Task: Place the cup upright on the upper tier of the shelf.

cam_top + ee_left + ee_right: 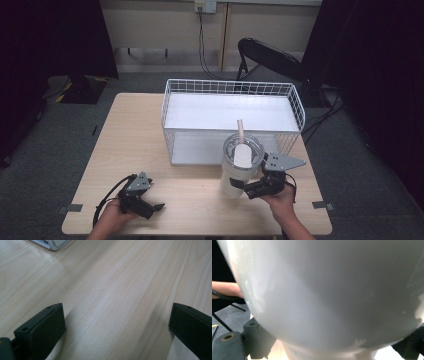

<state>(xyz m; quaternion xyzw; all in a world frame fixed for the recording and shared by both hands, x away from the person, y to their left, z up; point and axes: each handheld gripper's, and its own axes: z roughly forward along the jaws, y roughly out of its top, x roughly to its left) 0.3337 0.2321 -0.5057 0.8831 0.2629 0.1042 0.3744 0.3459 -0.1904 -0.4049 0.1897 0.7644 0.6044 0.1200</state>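
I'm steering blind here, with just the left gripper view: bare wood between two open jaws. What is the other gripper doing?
Observer: The right gripper is clamped on a white tumbler.
Operator: Is the tumbler upright?
Observer: Yes, upright, with a straw sticking up from its lid.
Operator: What's that white corner at my top edge?
Observer: A white wire basket, right behind the tumbler; the left gripper sits near the table's front left.
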